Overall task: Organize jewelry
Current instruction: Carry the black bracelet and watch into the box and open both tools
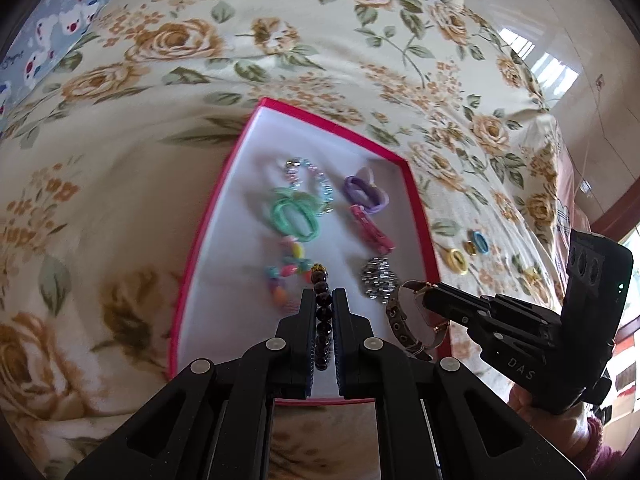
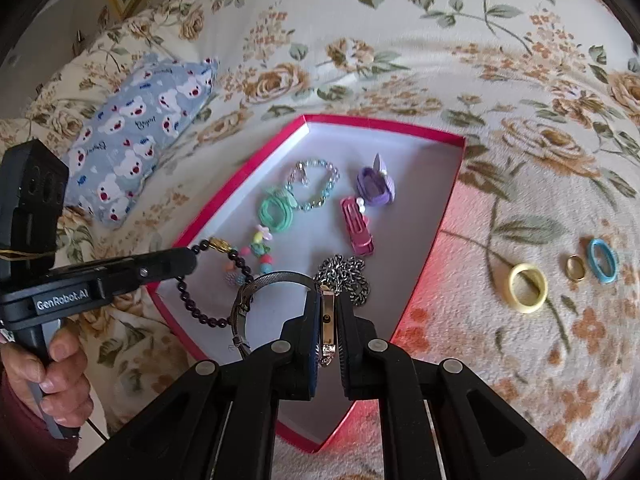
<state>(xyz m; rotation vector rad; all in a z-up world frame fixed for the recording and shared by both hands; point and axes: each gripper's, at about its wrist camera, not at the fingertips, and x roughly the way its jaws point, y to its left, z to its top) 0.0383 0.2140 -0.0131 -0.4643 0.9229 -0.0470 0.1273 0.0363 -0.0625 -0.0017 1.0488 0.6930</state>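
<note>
Currently a dark purple beaded bracelet with one gold bead [image 1: 323,312] is clamped between the fingers of the left tool [image 1: 323,300], its strand running lengthwise along the gap and its loop hanging over the shallow red-rimmed box with a white lining [image 2: 436,216]. The right tool [image 2: 327,300] is closed on the gold rectangular case of a wristwatch with a dark strap [image 2: 326,316], the strap curving out to the left of its fingers, above the near part of the box.

Ahead of both tools, inside the box, are seen a green hair tie [image 1: 294,216], a clear and blue beaded bracelet [image 1: 316,184], a purple hair tie with a bow [image 2: 376,186], a pink hair clip [image 2: 357,229], a bracelet of multicoloured beads [image 1: 286,270] and a silver chain [image 2: 344,278].

To the right of the right tool, outside the box on the floral bedspread [image 2: 500,40], lie a yellow ring [image 2: 527,288], a small gold ring [image 2: 576,268] and a blue ring [image 2: 602,261], close together. A blue bear-print pillow [image 2: 136,132] lies far ahead to the left.
</note>
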